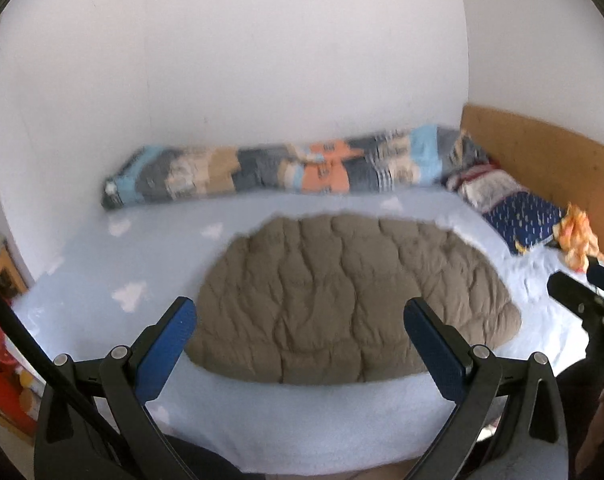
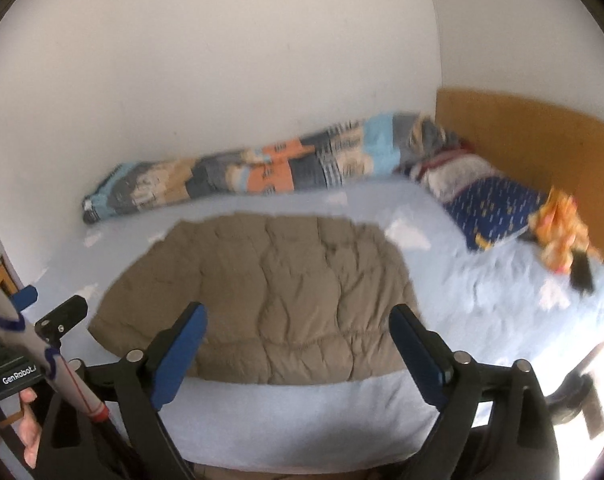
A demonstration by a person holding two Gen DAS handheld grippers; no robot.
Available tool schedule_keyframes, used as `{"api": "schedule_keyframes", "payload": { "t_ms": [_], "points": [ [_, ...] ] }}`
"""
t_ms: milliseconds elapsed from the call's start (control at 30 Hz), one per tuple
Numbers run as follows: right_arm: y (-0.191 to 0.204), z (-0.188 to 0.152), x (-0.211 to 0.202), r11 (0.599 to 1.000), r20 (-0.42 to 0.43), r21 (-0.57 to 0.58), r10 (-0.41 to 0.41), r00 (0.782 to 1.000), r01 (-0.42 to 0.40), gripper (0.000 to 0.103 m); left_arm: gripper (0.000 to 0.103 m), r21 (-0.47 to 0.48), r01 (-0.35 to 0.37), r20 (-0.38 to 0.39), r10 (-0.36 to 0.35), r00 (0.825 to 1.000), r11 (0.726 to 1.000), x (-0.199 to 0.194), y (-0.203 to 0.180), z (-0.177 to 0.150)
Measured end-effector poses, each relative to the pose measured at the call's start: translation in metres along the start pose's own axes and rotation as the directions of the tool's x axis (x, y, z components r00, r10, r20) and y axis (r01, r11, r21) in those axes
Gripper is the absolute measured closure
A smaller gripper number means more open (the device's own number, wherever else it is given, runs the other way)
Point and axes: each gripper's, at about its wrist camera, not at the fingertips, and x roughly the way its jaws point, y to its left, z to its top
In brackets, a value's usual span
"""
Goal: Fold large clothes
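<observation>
Jacket: one brown quilted jacket [image 1: 342,300], folded into a rounded flat packet, lies on the bed near its front edge, about in the middle of that edge.
Bed: one bed with a light blue sheet [image 1: 82,264] that has white cloud shapes; a wooden headboard [image 1: 542,152] stands at its right end.
Blanket: one rolled patchwork blanket [image 1: 282,168] in blue, grey and orange lies along the back edge of the bed, against the white wall [image 1: 222,48].
Pillows: two, at the right end by the headboard; one dark blue with small marks [image 1: 522,216], one pale with red stripes [image 1: 486,184] behind it.
Soft toy: one orange and yellow thing [image 1: 578,236] at the front right corner; what it is exactly I cannot tell.
My left gripper [image 1: 302,320]: fingers spread wide, nothing between them, hanging above the near edge of the jacket without touching it.
My right gripper [image 2: 298,324]: fingers also spread wide and empty, above the jacket, apart from it.
Containers: I see none on the bed.
</observation>
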Motion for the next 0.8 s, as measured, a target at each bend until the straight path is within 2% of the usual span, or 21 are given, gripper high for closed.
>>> {"api": "schedule_keyframes", "payload": {
  "t_ms": [67, 233, 367, 533, 800],
  "points": [
    [0.007, 0.006, -0.019, 1.0, 0.038, -0.019, -0.006, 0.999, 0.007, 0.006, 0.0, 0.025, -0.037, 0.03, 0.036, 0.999, 0.999, -0.022, -0.003, 0.007],
    [0.024, 0.009, -0.063, 0.999, 0.113, -0.041, 0.024, 0.993, -0.019, 0.004, 0.0, 0.027, -0.06, 0.06, 0.059, 0.996, 0.998, -0.064, -0.003, 0.012],
    [0.041, 0.005, -0.095, 0.995, 0.181, -0.096, 0.033, 0.983, -0.015, 0.003, 0.0, 0.024, -0.098, 0.052, 0.096, 0.994, 0.995, -0.085, 0.0, 0.015],
    [0.056, 0.005, -0.117, 0.991, 0.238, -0.136, 0.039, 0.97, -0.007, 0.0, 0.0, 0.006, -0.085, 0.023, 0.084, 0.996, 0.996, -0.087, 0.004, 0.018],
    [0.063, 0.008, -0.1, 0.99, 0.195, -0.142, 0.016, 0.981, 0.013, 0.0, 0.0, 0.01, -0.091, -0.035, 0.091, 0.995, 0.996, -0.063, 0.007, 0.015]
  ]
}}
